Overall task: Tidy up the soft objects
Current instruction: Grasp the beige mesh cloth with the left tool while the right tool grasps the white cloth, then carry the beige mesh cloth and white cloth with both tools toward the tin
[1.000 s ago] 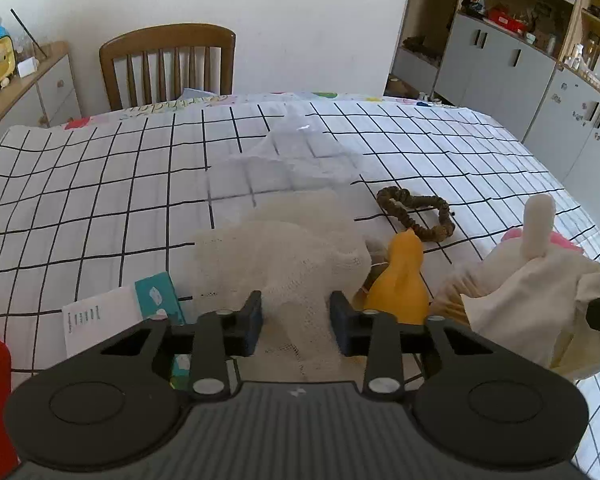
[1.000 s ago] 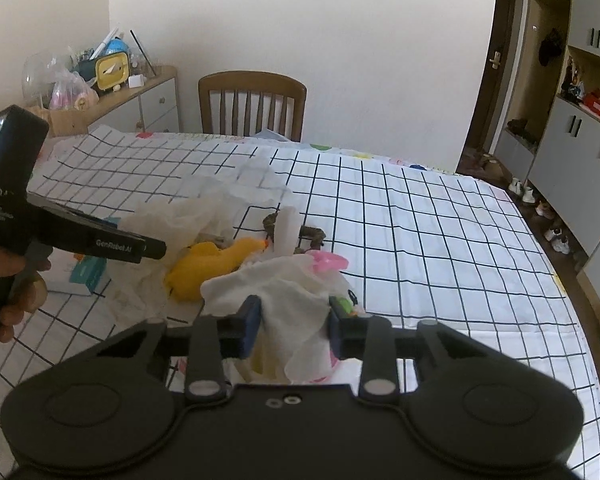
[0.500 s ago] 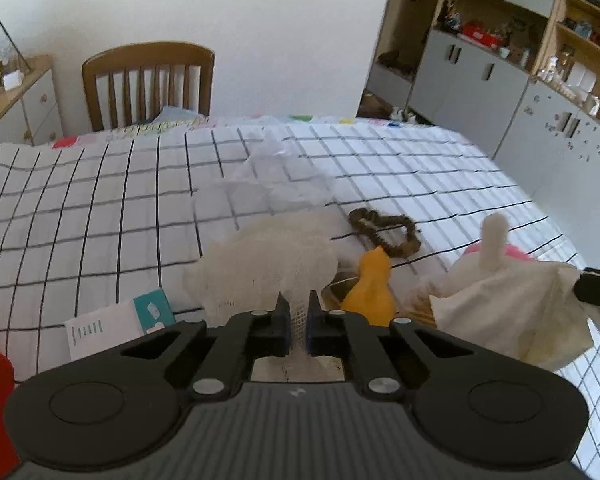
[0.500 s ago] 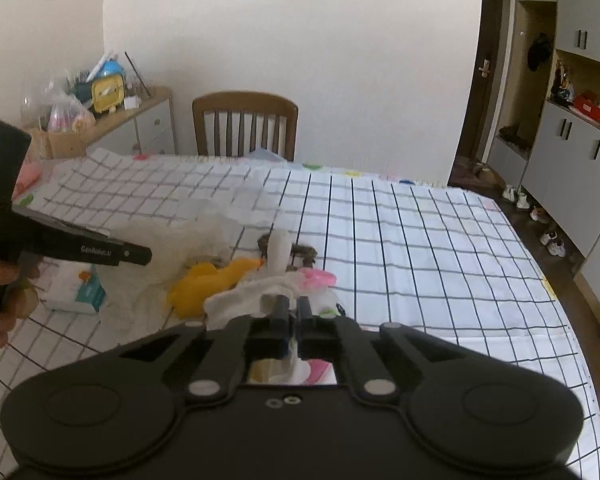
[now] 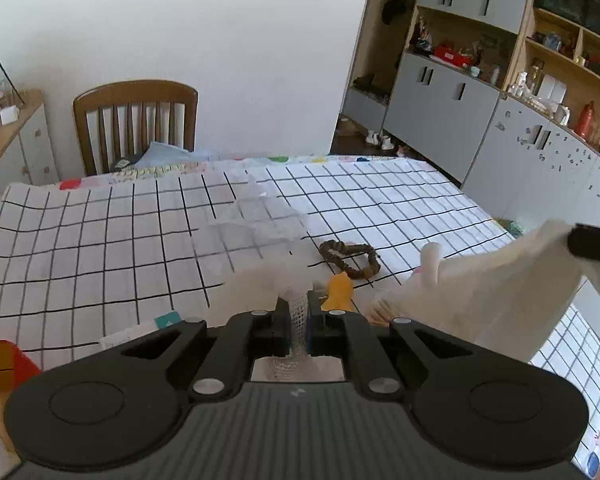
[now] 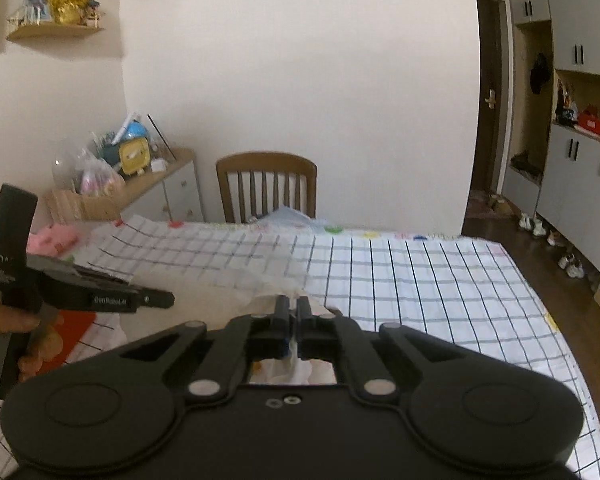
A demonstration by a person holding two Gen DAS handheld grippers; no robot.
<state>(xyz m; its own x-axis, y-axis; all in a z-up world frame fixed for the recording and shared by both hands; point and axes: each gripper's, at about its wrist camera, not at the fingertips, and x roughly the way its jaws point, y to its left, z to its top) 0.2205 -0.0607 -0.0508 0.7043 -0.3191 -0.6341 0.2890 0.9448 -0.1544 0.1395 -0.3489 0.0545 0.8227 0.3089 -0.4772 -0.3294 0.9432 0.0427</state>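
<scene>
Left gripper (image 5: 298,312) clenched on white mesh cloth (image 5: 260,280), pinched at 6 o'clock above checked tablecloth (image 5: 100,240). Right gripper (image 6: 293,312) clamped on cream cloth (image 5: 499,280), raised at 3 o'clock. Yellow plush (image 5: 338,292) and brown scrunchie (image 5: 349,258) just beyond.

Beaded loop (image 5: 349,258) on the table (image 5: 100,240), just behind the duck toy (image 5: 338,292). Chair (image 5: 136,120) behind the table, cabinets (image 5: 479,112) off right.

Soft daylight, left view bright & sharp; right view dimmer, warm tint, motion blur, fisheye-bent edges.
</scene>
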